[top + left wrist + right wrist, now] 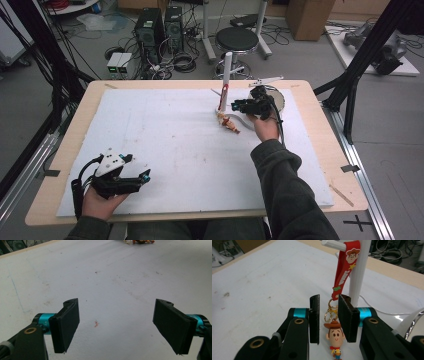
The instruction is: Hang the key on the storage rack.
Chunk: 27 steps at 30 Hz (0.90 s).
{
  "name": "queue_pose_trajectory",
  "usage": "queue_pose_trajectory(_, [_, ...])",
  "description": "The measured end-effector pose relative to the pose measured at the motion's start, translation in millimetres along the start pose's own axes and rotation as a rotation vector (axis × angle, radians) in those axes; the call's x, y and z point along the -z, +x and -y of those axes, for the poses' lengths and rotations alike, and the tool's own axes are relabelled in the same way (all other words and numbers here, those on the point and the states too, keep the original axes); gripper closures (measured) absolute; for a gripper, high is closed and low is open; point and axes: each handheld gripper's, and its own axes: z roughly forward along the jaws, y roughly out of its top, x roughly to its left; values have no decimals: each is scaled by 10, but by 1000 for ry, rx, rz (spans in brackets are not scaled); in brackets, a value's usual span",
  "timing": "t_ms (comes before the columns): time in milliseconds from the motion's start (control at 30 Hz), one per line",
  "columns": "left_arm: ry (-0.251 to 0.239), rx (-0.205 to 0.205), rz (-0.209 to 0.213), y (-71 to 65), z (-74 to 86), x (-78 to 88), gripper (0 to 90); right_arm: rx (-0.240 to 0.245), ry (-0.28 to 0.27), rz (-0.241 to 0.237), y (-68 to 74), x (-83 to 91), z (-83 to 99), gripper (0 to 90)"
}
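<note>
The left gripper is resting near the front left corner of the white mat, held in the left hand. In the left gripper view its jaws are standing wide apart with nothing between them, just bare mat and a small red speck.

Toward the far right of the mat, a white stand is rising upright, and a red strap is hanging over its peg. From the strap a gold clasp is carrying a cowboy figure, which is dangling beside the post with its lower end seeming to reach the mat.

The right gripper is sitting right at the keychain. Its jaws are parted a little, flanking the clasp and the figure's hat, and the pads do not appear to be pressing on either, so the keychain looks to be hanging from the peg alone.

Judging from this, the risks are snagging and tipping. If the gripper is pulling away with a pad catching the clasp, the strap could be dragging off the peg or the light stand could be toppling. The cable trailing behind could also be brushing the round dish just beyond the hand.
</note>
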Motion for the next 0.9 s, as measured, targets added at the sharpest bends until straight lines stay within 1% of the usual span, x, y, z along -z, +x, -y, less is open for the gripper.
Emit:
queue_pose_trajectory(33, [-1, -2, -3, 3, 1, 3, 218, 1, 4, 0, -2, -1, 1, 708])
queue_pose_trajectory(100, [1, 0, -5, 5, 2, 9, 218, -4, 2, -13, -10, -1, 6, 702])
queue_pose_trajectory(200, [-1, 2, -5, 4, 1, 10, 218, 1, -1, -28, -11, 17, 4, 688])
queue_pose_trajectory(267, [0, -1, 1, 3, -2, 10, 217, 4, -6, -26, -5, 36, 0, 686])
queue_pose_trajectory(400, [-3, 0, -2, -1, -1, 4, 218, 2, -20, -30, -7, 61, -2, 666])
queue_pose_trajectory(433, [-3, 1, 1, 0, -1, 6, 218, 0, -22, -37, -10, 65, -1, 658])
queue_pose_trajectory(467, [-1, -1, 1, 4, -1, 8, 218, 4, -28, -36, -17, 64, 0, 643])
queue_pose_trajectory(533, [-3, -1, -1, 3, -1, 8, 217, -8, -26, -45, -18, 65, 3, 615])
queue_pose_trajectory(667, [-2, -2, 0, 2, 1, 5, 217, -12, -30, -54, -14, 64, 22, 569])
queue_pose_trajectory(700, [-4, 4, 2, -3, 3, 2, 217, -14, -32, -57, -17, 64, 28, 556])
queue_pose_trajectory(800, [-1, -1, 4, -4, 3, 7, 217, -18, -34, -66, -13, 68, 56, 520])
queue_pose_trajectory(900, [-1, 0, 5, -2, 4, 3, 217, -19, -31, -65, -4, 76, 80, 479])
